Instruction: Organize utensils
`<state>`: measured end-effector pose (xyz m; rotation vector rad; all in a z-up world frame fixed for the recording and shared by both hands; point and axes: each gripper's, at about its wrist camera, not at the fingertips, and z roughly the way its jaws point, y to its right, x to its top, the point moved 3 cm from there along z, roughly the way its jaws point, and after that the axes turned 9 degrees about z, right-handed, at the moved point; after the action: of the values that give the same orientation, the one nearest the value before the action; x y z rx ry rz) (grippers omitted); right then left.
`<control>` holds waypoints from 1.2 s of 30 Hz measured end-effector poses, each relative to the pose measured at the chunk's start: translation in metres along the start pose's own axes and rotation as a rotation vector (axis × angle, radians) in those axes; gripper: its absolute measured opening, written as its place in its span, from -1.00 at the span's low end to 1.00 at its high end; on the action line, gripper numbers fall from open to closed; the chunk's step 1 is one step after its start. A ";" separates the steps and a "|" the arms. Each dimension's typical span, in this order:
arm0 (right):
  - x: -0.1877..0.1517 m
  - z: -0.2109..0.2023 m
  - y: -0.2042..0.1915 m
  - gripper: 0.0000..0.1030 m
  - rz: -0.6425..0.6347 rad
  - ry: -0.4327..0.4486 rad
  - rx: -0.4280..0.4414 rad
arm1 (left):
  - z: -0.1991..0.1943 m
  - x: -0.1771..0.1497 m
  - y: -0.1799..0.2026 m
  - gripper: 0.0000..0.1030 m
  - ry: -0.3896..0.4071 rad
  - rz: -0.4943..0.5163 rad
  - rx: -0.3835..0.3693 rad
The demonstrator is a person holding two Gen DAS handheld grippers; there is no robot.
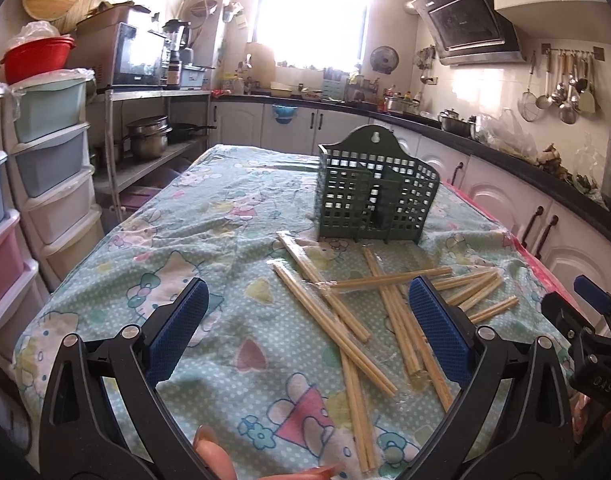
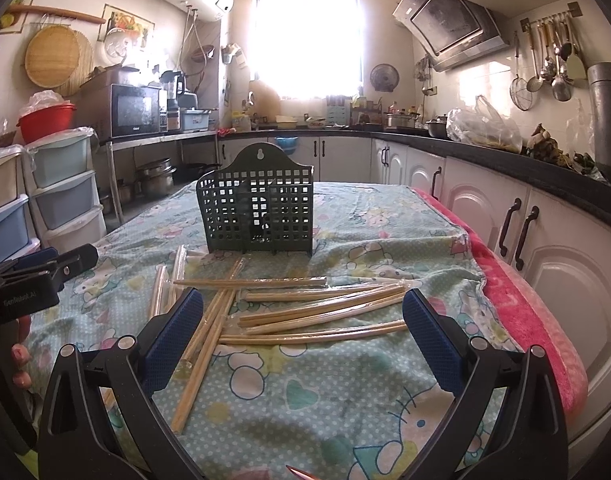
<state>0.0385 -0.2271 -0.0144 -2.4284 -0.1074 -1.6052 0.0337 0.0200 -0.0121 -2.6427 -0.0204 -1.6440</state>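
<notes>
Right gripper [image 2: 303, 312] gapes above scattered chopsticks [image 2: 305, 312], touching none.

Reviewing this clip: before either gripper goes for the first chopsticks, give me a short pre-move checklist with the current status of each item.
1. Left gripper open and empty: ok.
2. Right gripper open and empty: ok.
3. Green holder upright on the tablecloth, opening upward: ok.
4. Holder empty, with room for chopsticks: ok, none visible through the grid.
5. Chopsticks easy to pick singly: not ok; they lie crossed in a loose pile, and some look wrapped in clear plastic.
6. Grippers clear of each other: ok; the left gripper sits at the left edge of the right wrist view, apart from the pile.
</notes>
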 end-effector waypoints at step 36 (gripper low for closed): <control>0.049 0.067 0.033 0.88 0.065 -0.125 -0.010 | 0.084 0.048 -0.020 0.80 -0.163 -0.051 -0.131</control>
<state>0.1245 -0.2470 0.0003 -2.5118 -0.0406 -1.4309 0.1295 0.0428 -0.0055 -2.8913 0.0166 -1.4878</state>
